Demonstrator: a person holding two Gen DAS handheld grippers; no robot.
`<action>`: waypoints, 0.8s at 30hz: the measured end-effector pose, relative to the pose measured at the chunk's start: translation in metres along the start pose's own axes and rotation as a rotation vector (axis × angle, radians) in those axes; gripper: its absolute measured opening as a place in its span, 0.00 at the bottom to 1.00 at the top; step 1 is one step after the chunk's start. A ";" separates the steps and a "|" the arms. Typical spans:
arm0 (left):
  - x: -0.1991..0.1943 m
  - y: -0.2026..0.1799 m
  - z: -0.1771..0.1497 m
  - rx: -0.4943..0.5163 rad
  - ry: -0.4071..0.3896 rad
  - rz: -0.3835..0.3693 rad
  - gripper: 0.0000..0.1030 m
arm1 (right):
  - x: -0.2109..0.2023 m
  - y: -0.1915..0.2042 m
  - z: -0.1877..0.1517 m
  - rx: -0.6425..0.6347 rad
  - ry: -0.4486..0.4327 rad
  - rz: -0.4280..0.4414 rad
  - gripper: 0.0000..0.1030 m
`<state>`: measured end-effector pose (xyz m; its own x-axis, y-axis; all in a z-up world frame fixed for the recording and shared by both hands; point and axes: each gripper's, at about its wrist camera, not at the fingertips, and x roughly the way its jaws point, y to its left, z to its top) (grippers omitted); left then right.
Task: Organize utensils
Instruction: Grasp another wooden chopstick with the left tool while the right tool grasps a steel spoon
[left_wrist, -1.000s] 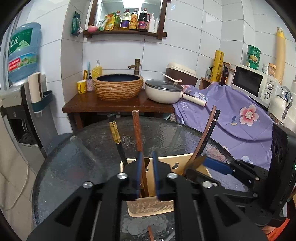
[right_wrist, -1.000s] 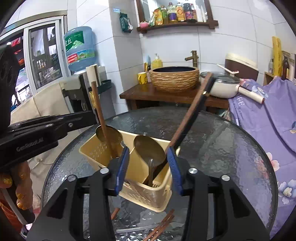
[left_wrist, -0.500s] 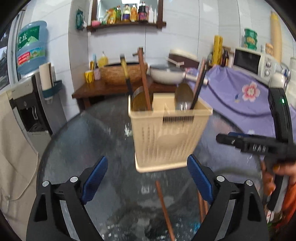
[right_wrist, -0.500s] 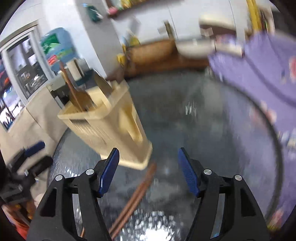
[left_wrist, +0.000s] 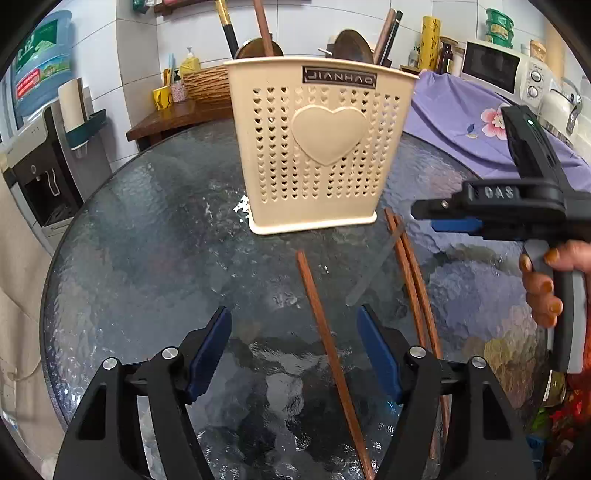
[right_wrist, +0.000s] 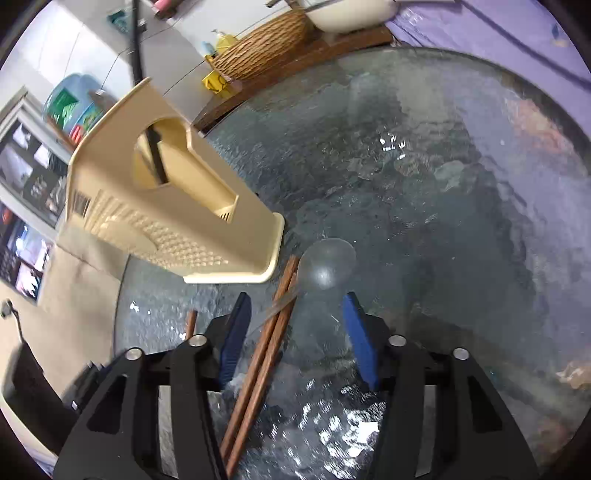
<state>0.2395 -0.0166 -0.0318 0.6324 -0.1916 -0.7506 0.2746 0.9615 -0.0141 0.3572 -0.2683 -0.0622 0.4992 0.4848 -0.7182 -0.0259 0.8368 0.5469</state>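
A cream utensil holder (left_wrist: 317, 147) with a heart on its front stands on the glass table (left_wrist: 147, 258); ladles and long handles stick out of its top. It also shows in the right wrist view (right_wrist: 166, 206). On the glass lie a single wooden chopstick (left_wrist: 328, 354), a pair of chopsticks (left_wrist: 417, 288) and a metal spoon (right_wrist: 325, 262). My left gripper (left_wrist: 293, 354) is open above the single chopstick. My right gripper (right_wrist: 295, 332) is open over the chopstick pair (right_wrist: 258, 369) and the spoon handle; it also shows in the left wrist view (left_wrist: 454, 221).
Behind the table stand a wooden side table (left_wrist: 177, 114) with a woven basin, a water dispenser (left_wrist: 40, 140) at the left, and a purple cloth (left_wrist: 461, 122) with a microwave (left_wrist: 506, 70) at the right.
Both grippers have let go of the utensils in the holder, opened wide, and pulled back and down toward the table. The right one now hovers over the chopstick pair and spoon.
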 end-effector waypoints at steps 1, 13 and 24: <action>0.001 -0.001 -0.001 0.000 0.002 -0.001 0.66 | 0.003 -0.002 0.002 0.029 0.006 0.024 0.49; 0.012 -0.006 -0.003 -0.011 0.038 -0.015 0.55 | 0.016 -0.029 0.017 0.201 -0.029 0.134 0.34; 0.022 -0.009 0.002 -0.015 0.052 -0.010 0.46 | 0.020 -0.025 0.027 0.187 -0.040 0.203 0.06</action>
<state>0.2529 -0.0297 -0.0468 0.5908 -0.1907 -0.7840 0.2691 0.9626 -0.0314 0.3908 -0.2864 -0.0783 0.5340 0.6241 -0.5705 0.0299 0.6603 0.7504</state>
